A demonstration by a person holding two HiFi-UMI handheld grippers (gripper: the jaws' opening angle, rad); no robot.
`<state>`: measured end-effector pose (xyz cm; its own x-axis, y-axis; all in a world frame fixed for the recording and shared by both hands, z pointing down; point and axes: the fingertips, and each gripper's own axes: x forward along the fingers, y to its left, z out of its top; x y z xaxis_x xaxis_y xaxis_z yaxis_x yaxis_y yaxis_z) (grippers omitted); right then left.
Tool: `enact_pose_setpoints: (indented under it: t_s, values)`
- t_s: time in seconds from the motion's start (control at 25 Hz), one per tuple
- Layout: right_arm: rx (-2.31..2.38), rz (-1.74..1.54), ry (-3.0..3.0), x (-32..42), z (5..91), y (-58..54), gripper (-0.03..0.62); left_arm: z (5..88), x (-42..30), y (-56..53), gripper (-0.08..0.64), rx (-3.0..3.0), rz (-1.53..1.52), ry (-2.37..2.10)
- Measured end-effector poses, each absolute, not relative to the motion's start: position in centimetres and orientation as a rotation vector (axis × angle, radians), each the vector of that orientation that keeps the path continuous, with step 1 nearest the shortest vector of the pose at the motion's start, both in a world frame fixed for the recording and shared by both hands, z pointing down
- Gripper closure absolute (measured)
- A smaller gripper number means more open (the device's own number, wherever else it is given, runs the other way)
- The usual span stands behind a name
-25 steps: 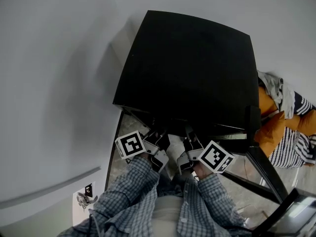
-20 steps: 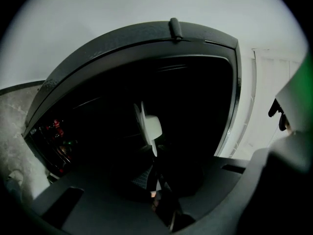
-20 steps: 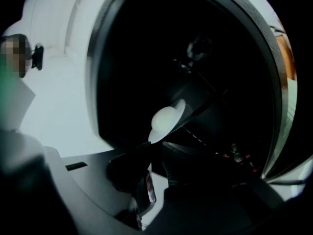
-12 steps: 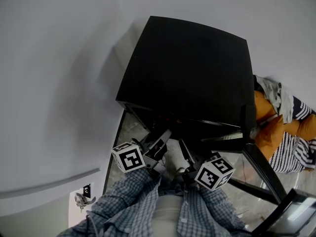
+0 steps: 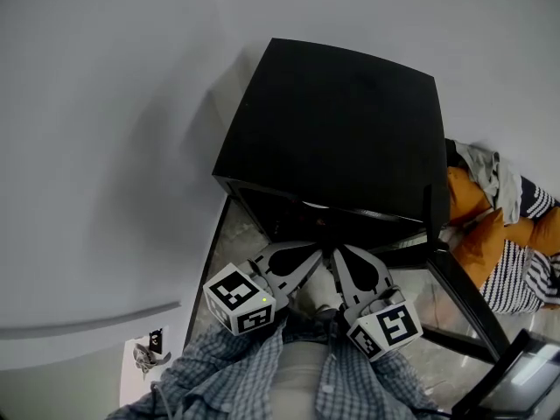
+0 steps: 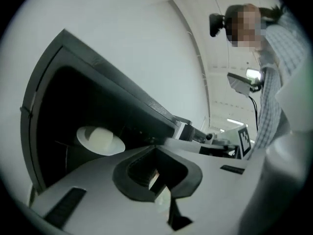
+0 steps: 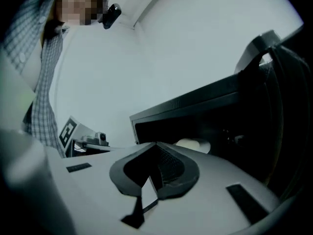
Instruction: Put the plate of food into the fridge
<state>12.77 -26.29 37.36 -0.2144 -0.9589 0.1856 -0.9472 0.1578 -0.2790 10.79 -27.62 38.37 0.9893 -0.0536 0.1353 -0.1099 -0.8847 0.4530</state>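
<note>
we find the plate of food [image 6: 100,140] inside the fridge [image 5: 341,129], ahead of the fingers [image 6: 88,190] of left gripper [image 5: 311,254] and right gripper [image 5: 343,256], both closed empty; we judge only shutting up remains.

Head view overhead; gripper views low (sharing fridge [image 5: 341,129]).

Low in the frame, the person is wearing a blue-and-white checked shirt [image 5: 214,367], its sleeves reaching down to both tools. The left gripper [image 5: 308,254] and right gripper [image 5: 343,257] are showing pale grey, leaf-shaped jaws with dark inner pads. The left cube [image 5: 238,297] and right cube [image 5: 387,329] are showing black square markers on white, and a tiny green dot, perhaps a light, is glowing on the left one.
</note>
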Motion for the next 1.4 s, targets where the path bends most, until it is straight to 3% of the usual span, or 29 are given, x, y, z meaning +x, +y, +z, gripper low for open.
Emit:
enact_pose_setpoints:
  t_s: [1.4]
  values:
    - [-1.936, -0.531, 2.364, 13.2, 37.8, -25.3, 0.586, 38.6, 11.2, -25.7, 0.554, 2.869, 0.309, -0.070]
